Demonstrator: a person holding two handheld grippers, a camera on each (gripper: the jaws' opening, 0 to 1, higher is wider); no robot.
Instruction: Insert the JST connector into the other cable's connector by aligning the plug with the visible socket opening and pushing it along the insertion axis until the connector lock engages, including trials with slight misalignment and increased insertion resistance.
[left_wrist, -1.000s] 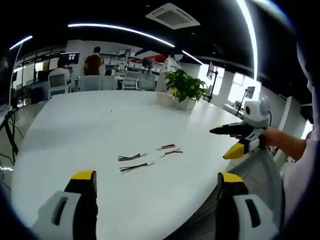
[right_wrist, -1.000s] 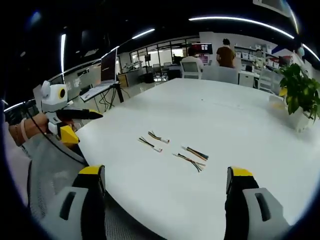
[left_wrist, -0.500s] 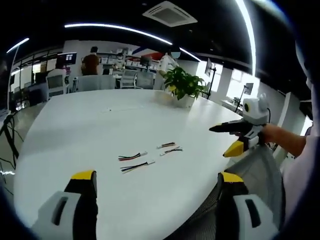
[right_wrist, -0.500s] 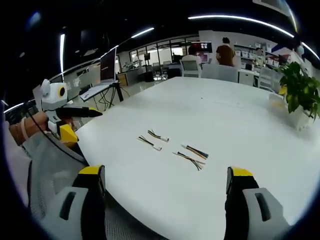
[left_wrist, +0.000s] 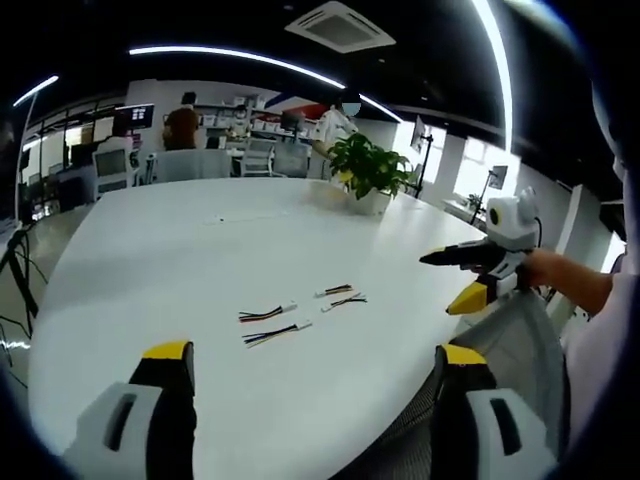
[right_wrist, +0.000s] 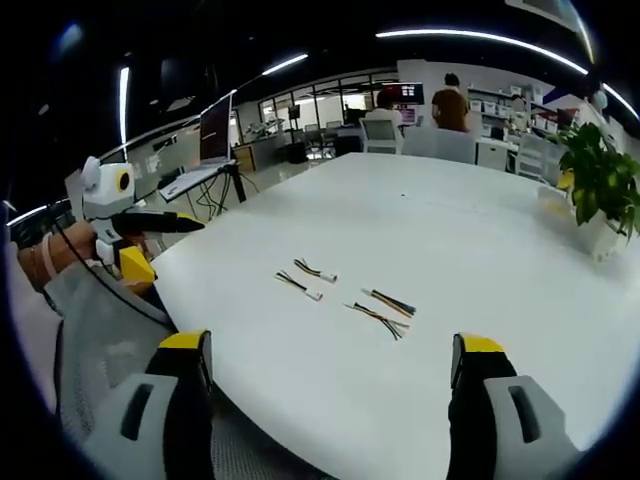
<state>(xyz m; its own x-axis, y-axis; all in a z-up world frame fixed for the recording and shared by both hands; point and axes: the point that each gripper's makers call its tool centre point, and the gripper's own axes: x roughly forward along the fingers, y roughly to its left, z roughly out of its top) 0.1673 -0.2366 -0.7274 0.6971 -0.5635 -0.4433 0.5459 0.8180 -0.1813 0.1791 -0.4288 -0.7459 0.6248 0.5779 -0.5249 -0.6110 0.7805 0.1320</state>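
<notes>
Several short JST cables lie loose on the white table. One pair with multi-coloured wires sits nearer my left side. A thinner pair with white plugs lies beside it. In the right gripper view the thin pair is on the left and the multi-coloured pair on the right. My left gripper hangs open over the near table edge, short of the cables, and shows again at the left. My right gripper is open too, holding nothing, and shows at the right beyond the table rim.
A potted plant stands at the far side of the table. A grey mesh chair back sits below the grippers at the table edge. People, desks and monitors fill the office behind.
</notes>
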